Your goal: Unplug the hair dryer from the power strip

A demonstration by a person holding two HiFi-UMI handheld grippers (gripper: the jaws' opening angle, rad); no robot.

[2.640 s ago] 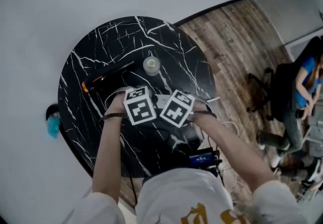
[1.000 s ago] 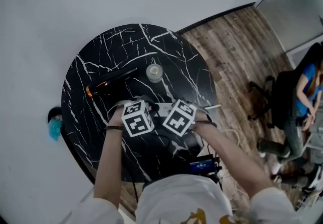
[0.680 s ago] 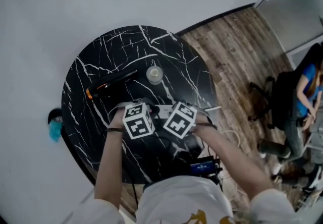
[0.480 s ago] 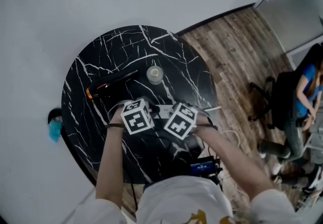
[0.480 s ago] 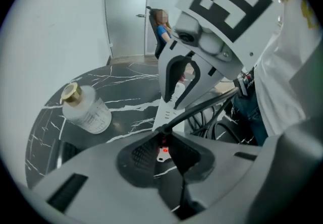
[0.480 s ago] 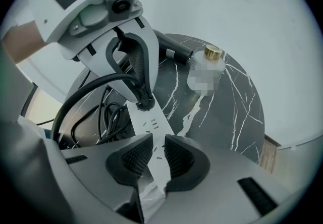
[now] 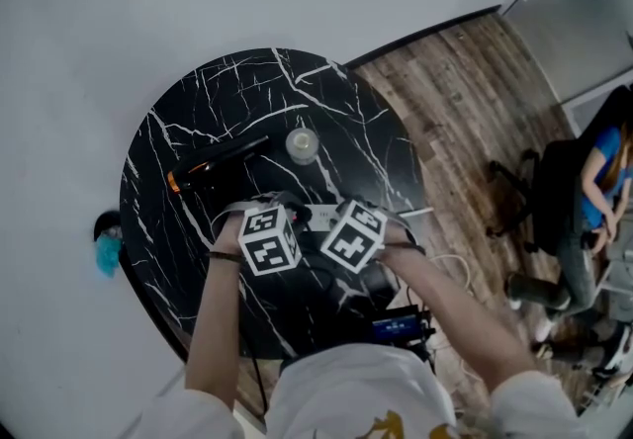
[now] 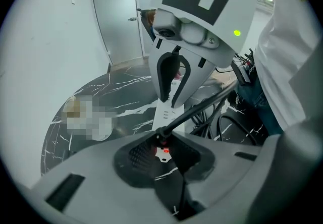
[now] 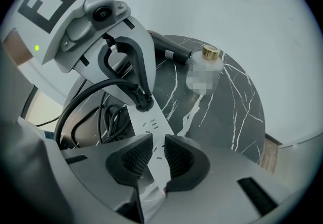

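Observation:
A white power strip (image 7: 318,217) lies on the black marble table (image 7: 198,91) between my two grippers. My right gripper (image 9: 157,160) is shut on the strip's near end, one pad on each long side. The hair dryer's black plug (image 9: 141,101) sits in the strip's far socket, its cord (image 9: 81,99) looping off to the left. My left gripper (image 8: 162,150) is shut on that plug; its jaws have just been opening a little, the plug still between them. The black hair dryer (image 7: 213,162) with an orange end lies at the table's far left.
A small jar with a gold lid (image 7: 302,143) stands behind the strip. Coiled black cables (image 8: 237,127) lie on the table's near right. Wooden floor (image 7: 465,81) lies beyond the table's right rim, where a person sits in a chair (image 7: 584,180).

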